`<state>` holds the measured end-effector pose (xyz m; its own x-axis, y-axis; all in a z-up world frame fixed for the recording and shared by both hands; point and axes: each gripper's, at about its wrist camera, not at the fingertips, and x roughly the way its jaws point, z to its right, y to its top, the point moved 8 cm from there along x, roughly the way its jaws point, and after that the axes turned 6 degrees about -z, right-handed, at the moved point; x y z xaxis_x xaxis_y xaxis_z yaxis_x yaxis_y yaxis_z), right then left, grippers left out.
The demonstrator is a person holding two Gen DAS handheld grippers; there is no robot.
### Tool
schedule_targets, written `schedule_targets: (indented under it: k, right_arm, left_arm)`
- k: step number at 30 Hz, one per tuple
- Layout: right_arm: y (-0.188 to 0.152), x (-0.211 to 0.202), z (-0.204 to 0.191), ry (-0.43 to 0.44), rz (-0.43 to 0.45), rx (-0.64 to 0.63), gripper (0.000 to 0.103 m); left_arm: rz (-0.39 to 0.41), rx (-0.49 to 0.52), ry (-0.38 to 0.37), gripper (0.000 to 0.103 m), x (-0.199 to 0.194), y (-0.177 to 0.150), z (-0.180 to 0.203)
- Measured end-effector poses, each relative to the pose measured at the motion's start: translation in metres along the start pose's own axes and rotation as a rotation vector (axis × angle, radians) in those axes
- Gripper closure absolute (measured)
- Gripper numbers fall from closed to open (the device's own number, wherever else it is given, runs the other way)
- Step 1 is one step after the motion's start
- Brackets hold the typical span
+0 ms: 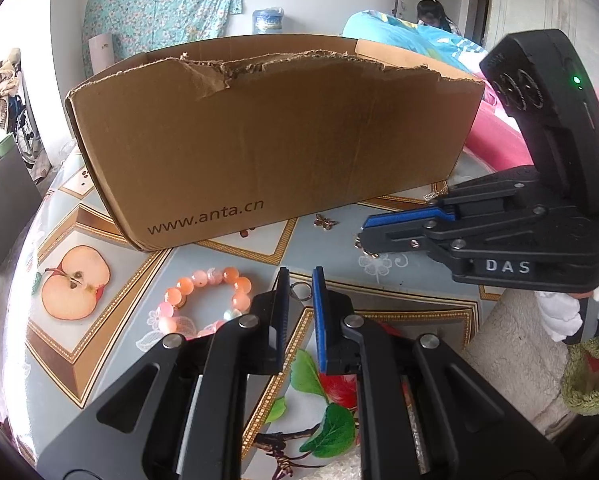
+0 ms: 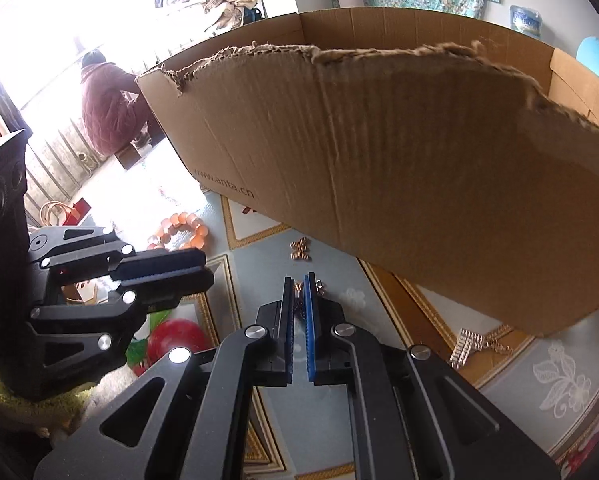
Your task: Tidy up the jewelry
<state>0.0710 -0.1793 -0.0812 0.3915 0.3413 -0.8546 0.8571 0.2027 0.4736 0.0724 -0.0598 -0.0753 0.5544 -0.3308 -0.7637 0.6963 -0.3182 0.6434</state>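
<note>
**Right tongs pinch a chain piece beside the box**

The right gripper (image 2: 298,280), jaws nearly together, pinches a small gold chain piece (image 1: 366,251) at its tips; its long axis cannot be told. The left gripper (image 1: 300,276) stands a narrow gap apart, holding nothing, with a silver ring (image 1: 300,291) on the tablecloth (image 1: 227,272) between its tips. The orange bead bracelet (image 1: 207,300) lies just left of it. A butterfly charm (image 2: 300,249) lies ahead of the right tips, near the cardboard box (image 1: 267,140).

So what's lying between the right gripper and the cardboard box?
A small gold butterfly charm lies between the right gripper, jaws shut on a chain, and the cardboard box; both wrist views show it.
</note>
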Motion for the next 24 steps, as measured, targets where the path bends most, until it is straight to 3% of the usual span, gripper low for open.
schedule_targets:
  k: [5, 10, 13, 20, 24]
  right_arm:
    - [-0.025, -0.023, 0.014, -0.012, -0.020, 0.027, 0.098]
    - [-0.035, -0.030, 0.018, 0.011, 0.017, 0.080, 0.096]
    - [-0.044, -0.045, 0.030, -0.005, 0.042, 0.094, 0.068]
    - [-0.059, -0.056, 0.035, -0.029, 0.035, 0.059, 0.067]
    - [-0.042, -0.034, 0.011, -0.050, 0.033, 0.004, 0.067]
  left_arm:
    - [-0.002, 0.006, -0.013, 0.093, 0.004, 0.000, 0.001]
    - [0.000, 0.016, -0.011, 0.093, 0.002, 0.000, 0.004]
    - [-0.001, 0.013, -0.005, 0.092, 0.000, -0.002, 0.003]
    - [-0.005, 0.011, -0.001, 0.092, 0.001, 0.000, 0.006]
    - [-0.008, 0.022, -0.002, 0.092, 0.002, 0.000, 0.009]
